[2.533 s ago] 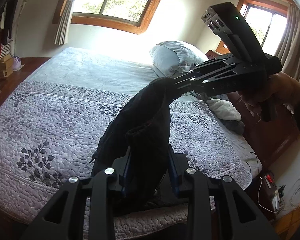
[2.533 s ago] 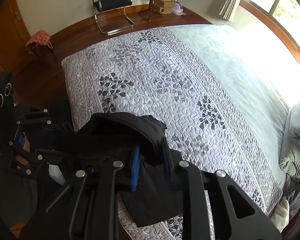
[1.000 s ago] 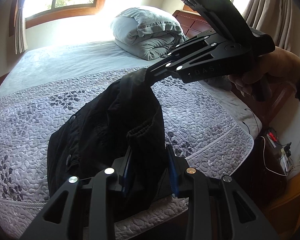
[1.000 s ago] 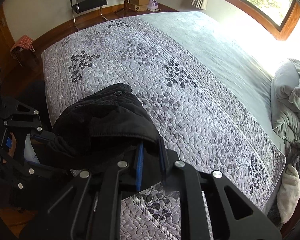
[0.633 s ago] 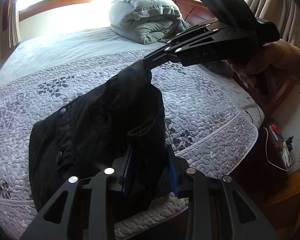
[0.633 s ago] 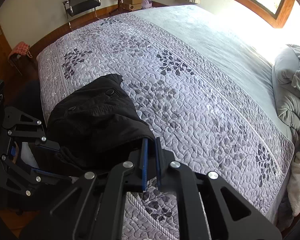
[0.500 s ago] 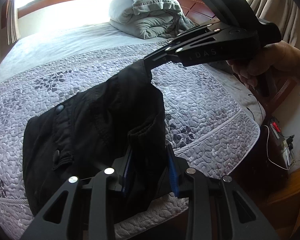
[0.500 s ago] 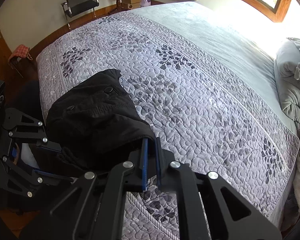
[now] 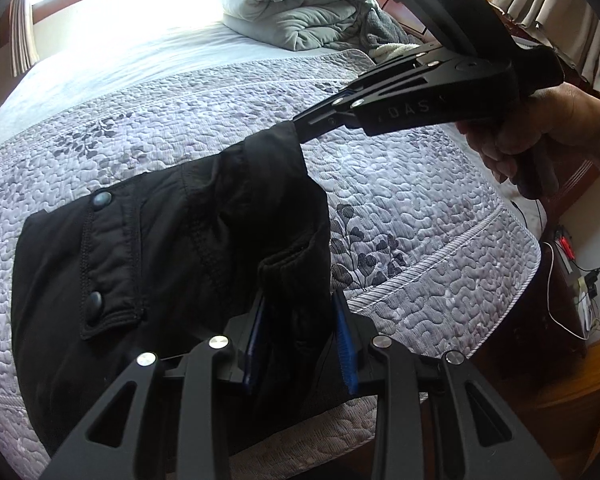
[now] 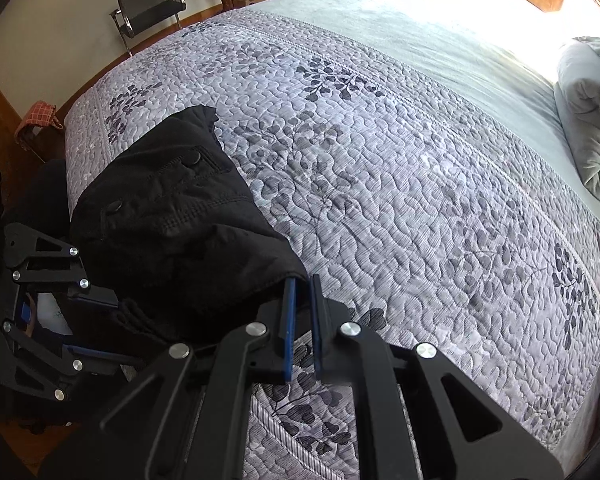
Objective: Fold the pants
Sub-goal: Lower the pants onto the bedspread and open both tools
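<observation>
The black pants (image 9: 172,240) lie partly spread on the quilted bed (image 9: 400,200), with two snap buttons showing on a flap. My left gripper (image 9: 300,328) is shut on a thick bunch of the fabric near the bed's edge. In the same view my right gripper (image 9: 304,126), held by a hand (image 9: 540,136), pinches the pants' far corner and holds it slightly off the quilt. From the right wrist the pants (image 10: 172,216) bulge to the left, and my right gripper (image 10: 302,308) is shut on their thin edge. The left gripper (image 10: 48,276) sits beyond the bed's side.
A folded grey duvet (image 9: 300,12) and a pale towel lie at the head of the bed. A black chair (image 10: 152,4) stands on the wooden floor past the foot. A bedside stand with cables (image 9: 572,272) is to the right. Bare quilt (image 10: 420,160) stretches beside the pants.
Both grippers have come down toward the bed, and the pants have settled and spread flatter on the quilt. The right jaws have closed tighter on the fabric edge.
</observation>
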The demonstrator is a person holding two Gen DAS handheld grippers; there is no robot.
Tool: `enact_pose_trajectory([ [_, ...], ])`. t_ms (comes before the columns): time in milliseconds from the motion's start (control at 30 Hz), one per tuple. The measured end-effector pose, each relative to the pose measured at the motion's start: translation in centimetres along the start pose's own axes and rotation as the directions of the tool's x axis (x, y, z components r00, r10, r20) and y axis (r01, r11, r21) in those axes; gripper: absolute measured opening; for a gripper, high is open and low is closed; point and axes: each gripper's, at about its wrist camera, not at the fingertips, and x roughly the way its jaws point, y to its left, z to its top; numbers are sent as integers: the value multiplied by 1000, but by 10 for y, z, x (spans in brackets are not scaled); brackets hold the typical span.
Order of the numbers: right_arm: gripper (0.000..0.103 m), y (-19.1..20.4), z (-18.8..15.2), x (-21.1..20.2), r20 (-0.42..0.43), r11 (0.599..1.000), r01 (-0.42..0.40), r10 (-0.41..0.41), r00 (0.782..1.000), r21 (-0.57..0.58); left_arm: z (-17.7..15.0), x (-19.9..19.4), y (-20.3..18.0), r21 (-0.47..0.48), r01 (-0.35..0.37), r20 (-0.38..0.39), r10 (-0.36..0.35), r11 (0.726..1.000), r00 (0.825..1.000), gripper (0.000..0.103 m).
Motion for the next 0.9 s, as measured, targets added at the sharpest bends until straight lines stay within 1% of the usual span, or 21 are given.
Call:
enact_pose_trajectory([
  [233,6,-12,-24,30,-15,998,-35,36,999,52,-11,26,-1,-1,-11,-36,11,1000,999,34],
  [400,10,-21,-36,38,5,989,-62,62,998,131,-19,37,1,-12,12,-62,-12,1000,998,38],
  [433,16,-24,-38,40,6,984,-67,67,998,165,-20,38,1,-10,16,-61,-17,1000,998,39],
  [467,30,-28,-42,41,10,972,-82,82,997,220,-21,39,2,-8,22,-64,-22,1000,998,41],
  [500,38,-33,-46,42,12,957,-93,93,996,277,-22,38,4,-12,42,-59,-43,999,997,42],
  [533,51,-38,-53,43,10,932,-92,95,995,349,-22,37,6,-22,72,-53,-73,997,996,47],
  [567,58,-45,-60,44,8,901,-92,98,995,424,-23,36,10,-34,119,-57,-121,992,991,51],
  [600,58,-51,-69,44,21,866,-101,104,994,490,-23,33,12,-47,179,-64,-182,983,981,59],
  [633,58,-56,-79,41,47,828,-107,98,994,550,-24,28,16,-59,232,-62,-236,971,970,66],
  [667,57,-58,-87,37,70,800,-107,82,994,590,-24,20,20,-65,267,-47,-270,962,962,69],
  [700,56,-58,-95,31,105,780,-119,69,992,614,-26,9,25,-65,292,-29,-294,954,955,77],
  [733,53,-55,-99,22,148,764,-131,48,988,632,-27,-1,30,-68,318,-10,-320,946,947,82],
  [767,51,-51,-101,13,189,753,-152,37,981,640,-28,-14,38,-78,350,17,-349,934,937,84],
  [833,49,-34,-95,-4,285,761,-206,29,958,615,-29,-36,58,-105,389,68,-384,915,921,89],
  [867,49,-25,-91,-9,334,765,-245,42,942,595,-30,-46,70,-120,397,95,-388,910,917,90],
  [900,49,-14,-84,-12,380,769,-290,67,923,570,-31,-55,83,-141,395,125,-379,908,917,92],
])
